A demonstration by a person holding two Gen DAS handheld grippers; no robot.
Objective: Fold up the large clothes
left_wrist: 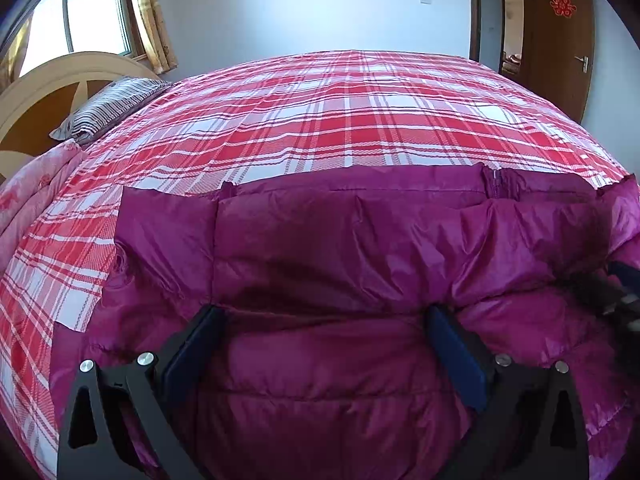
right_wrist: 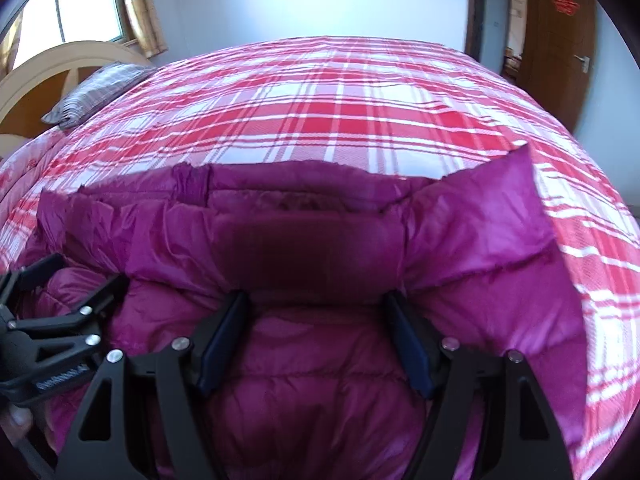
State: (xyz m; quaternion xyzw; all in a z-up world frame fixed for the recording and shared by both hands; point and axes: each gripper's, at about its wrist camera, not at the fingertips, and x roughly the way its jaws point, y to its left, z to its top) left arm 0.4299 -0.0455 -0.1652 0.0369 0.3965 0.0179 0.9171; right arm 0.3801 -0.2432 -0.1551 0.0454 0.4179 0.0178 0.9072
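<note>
Mid-fold, judged: magenta puffer jacket (left_wrist: 340, 264) spread low-centre in the left wrist view on the red plaid bed (left_wrist: 320, 120), far hem edge lined up straight across mid-frame, near portion bunched into a puffy ridge between the fingers. Left gripper (left_wrist: 326, 320) bottom-centre, jaws spread wide, fabric lying between them but neither pad seen pressing it, so no pinch. Striped pillow (left_wrist: 108, 106) and headboard (left_wrist: 36, 96) upper left, window (left_wrist: 96, 12) above, door (left_wrist: 556, 36) upper right; none in play. Dark blur at the right edge is the right gripper, barely readable there.

Right wrist view: left gripper (right_wrist: 70, 276) at the left edge, jaws open over the jacket. Right gripper (right_wrist: 316, 304) bottom-centre, jaws part spread with a quilted bulge of the jacket (right_wrist: 320, 240) swelling between them; pads look beside the fabric rather than clamped on it, not certain. A jacket flap stands up at the right, lighter inner side showing.

Next move calls for: closing both jaws on the near folded edge, lifting together, carrying it toward the far hem, keeping the slippery shell from sliding out.

Hard to make out: sleeves and collar not identifiable, near edge of the jacket cut off below both frames, zipper only glimpsed at the far hem, fisheye bends the bed edges.
</note>
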